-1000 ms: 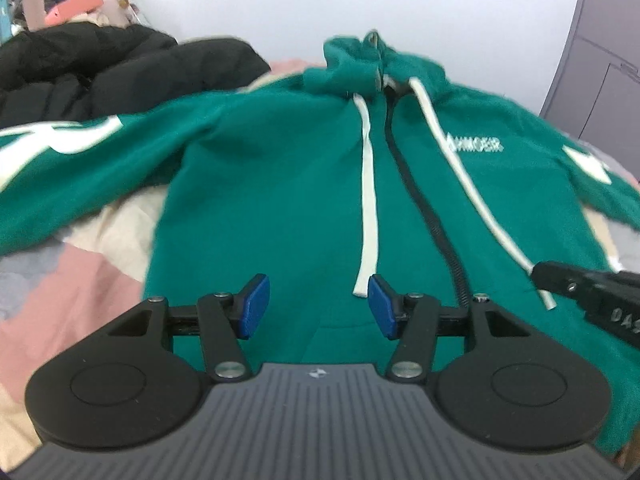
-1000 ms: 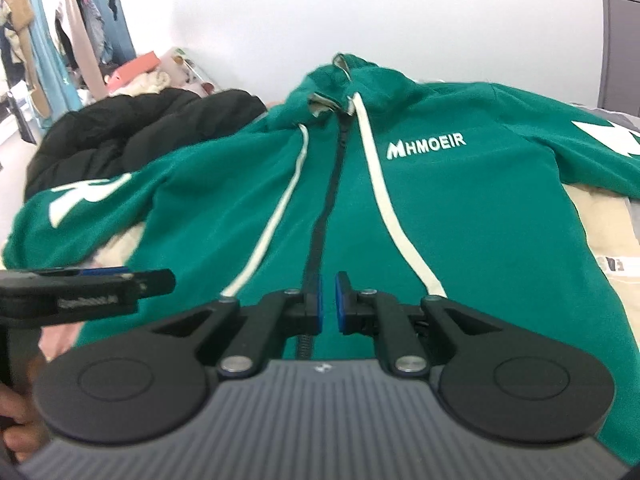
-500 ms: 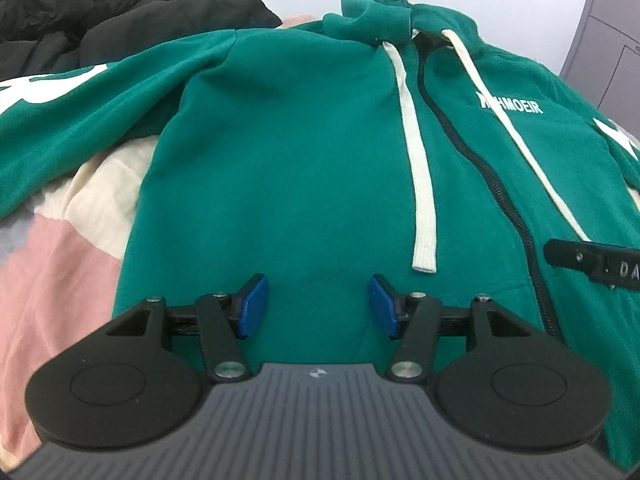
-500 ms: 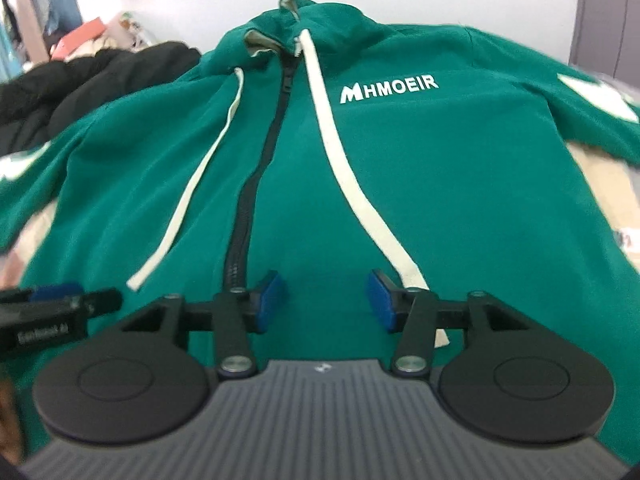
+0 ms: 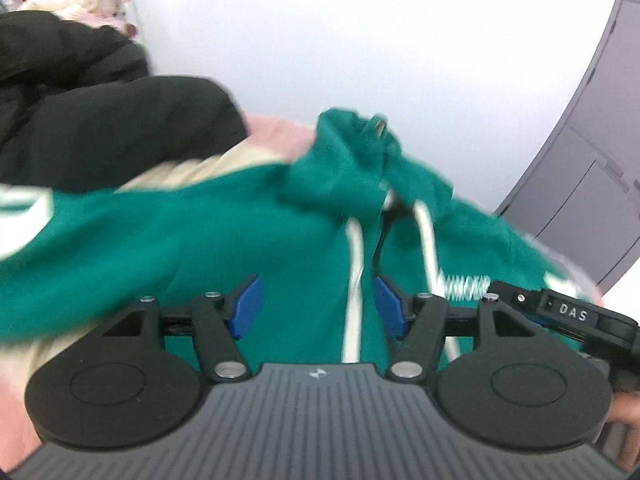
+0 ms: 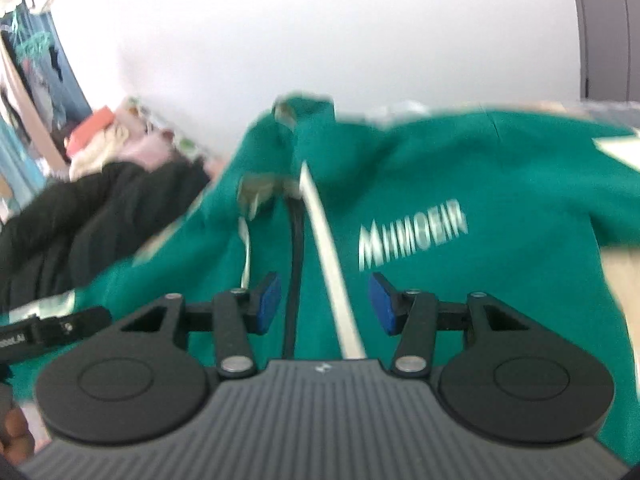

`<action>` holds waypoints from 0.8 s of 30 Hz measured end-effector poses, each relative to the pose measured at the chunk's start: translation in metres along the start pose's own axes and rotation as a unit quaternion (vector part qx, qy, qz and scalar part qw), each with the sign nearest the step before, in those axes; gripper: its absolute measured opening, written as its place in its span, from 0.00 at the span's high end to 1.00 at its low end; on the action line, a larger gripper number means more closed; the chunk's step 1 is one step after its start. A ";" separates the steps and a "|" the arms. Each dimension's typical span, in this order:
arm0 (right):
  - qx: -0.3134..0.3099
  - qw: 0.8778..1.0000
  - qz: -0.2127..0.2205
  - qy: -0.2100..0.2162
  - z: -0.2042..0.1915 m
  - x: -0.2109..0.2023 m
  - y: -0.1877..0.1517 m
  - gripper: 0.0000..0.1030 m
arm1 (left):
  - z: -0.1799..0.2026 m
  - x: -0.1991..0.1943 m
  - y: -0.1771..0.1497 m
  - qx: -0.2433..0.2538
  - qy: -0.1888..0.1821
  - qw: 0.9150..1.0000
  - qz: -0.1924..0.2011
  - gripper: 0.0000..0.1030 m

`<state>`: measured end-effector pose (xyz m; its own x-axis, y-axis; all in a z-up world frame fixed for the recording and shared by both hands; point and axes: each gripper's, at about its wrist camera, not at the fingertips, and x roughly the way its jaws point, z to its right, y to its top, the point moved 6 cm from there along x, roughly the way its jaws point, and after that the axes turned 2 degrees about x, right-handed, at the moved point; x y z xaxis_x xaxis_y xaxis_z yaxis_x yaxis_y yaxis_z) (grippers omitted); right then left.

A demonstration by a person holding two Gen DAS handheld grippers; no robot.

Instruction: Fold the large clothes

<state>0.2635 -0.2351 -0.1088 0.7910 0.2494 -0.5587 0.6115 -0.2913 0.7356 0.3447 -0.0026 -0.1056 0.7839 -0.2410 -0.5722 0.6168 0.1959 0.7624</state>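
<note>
Left wrist view: the green hoodie (image 5: 240,232) lies spread face-up across the centre of the frame, zipper closed, hood toward the top, one sleeve running off at the left edge. No fold is visible; the whole folding sequence is judged outstanding. The left gripper (image 5: 316,306) has just widened its jaws, which stand apart with only a drawstring (image 5: 354,280) seen between them, nothing gripped. In the right wrist view the right gripper (image 6: 324,304) has just opened; its jaws are apart and empty over the chest. A black jacket (image 5: 100,120) lies upper left.

left gripper (image 5: 316,306) matte black linkage arms, blue pads, silver pivot screws, ribbed grey housing with small white logo, right gripper (image 6: 324,304) same build, white "DAS" lettering on side
</note>
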 end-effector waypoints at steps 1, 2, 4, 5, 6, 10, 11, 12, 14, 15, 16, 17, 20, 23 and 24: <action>0.007 1.000 0.004 0.010 0.002 0.012 0.016 0.50 | 0.004 0.015 0.016 0.003 -0.002 1.000 -0.001 0.33; 0.019 0.999 0.007 0.025 0.004 0.026 0.033 0.49 | 0.006 0.029 0.029 0.007 -0.001 1.000 0.002 0.33; 0.039 0.998 0.017 0.049 0.008 0.054 0.061 0.49 | 0.009 0.066 0.057 0.015 0.005 1.000 0.009 0.33; 0.044 0.997 0.020 0.053 0.010 0.071 0.073 0.49 | 0.011 0.085 0.068 0.016 0.005 1.000 0.008 0.33; 0.048 0.997 0.020 0.055 0.012 0.089 0.084 0.48 | 0.011 0.106 0.079 0.014 0.003 1.000 0.004 0.33; 0.051 0.996 0.012 0.073 0.008 0.164 0.121 0.48 | 0.007 0.181 0.115 0.021 -0.012 1.000 0.004 0.33; 0.054 0.996 0.008 0.077 0.006 0.183 0.128 0.48 | 0.008 0.199 0.120 0.030 -0.016 0.999 0.005 0.33; 0.058 0.995 0.004 0.081 0.005 0.199 0.133 0.48 | 0.007 0.214 0.121 0.036 -0.013 0.999 0.004 0.33; 0.062 0.995 0.001 0.077 -0.005 0.228 0.142 0.48 | 0.004 0.246 0.120 0.047 0.002 0.999 -0.007 0.33; 0.061 0.996 0.004 0.070 -0.008 0.239 0.144 0.48 | 0.002 0.259 0.118 0.047 0.013 0.999 -0.010 0.33; 0.058 0.996 0.005 0.060 -0.009 0.250 0.143 0.48 | -0.001 0.272 0.116 0.046 0.020 0.999 -0.016 0.33; 0.050 0.998 -0.003 0.041 -0.009 0.260 0.142 0.48 | -0.003 0.279 0.113 0.045 0.018 0.999 -0.021 0.33; 0.046 0.998 -0.047 0.019 -0.008 0.294 0.131 0.46 | -0.005 0.294 0.105 0.060 0.022 0.998 -0.018 0.33; 0.040 0.997 -0.051 0.041 -0.008 0.299 0.122 0.47 | 0.000 0.296 0.100 0.082 0.028 0.996 -0.009 0.33; 0.039 0.997 -0.049 0.048 -0.009 0.297 0.121 0.48 | 0.001 0.298 0.100 0.085 0.030 0.996 -0.008 0.35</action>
<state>0.5724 -0.1881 -0.1826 0.7241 0.3670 -0.5840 0.6884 -0.3316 0.6451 0.6397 -0.0561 -0.1995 0.7797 -0.1837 -0.5985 0.6128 0.0282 0.7897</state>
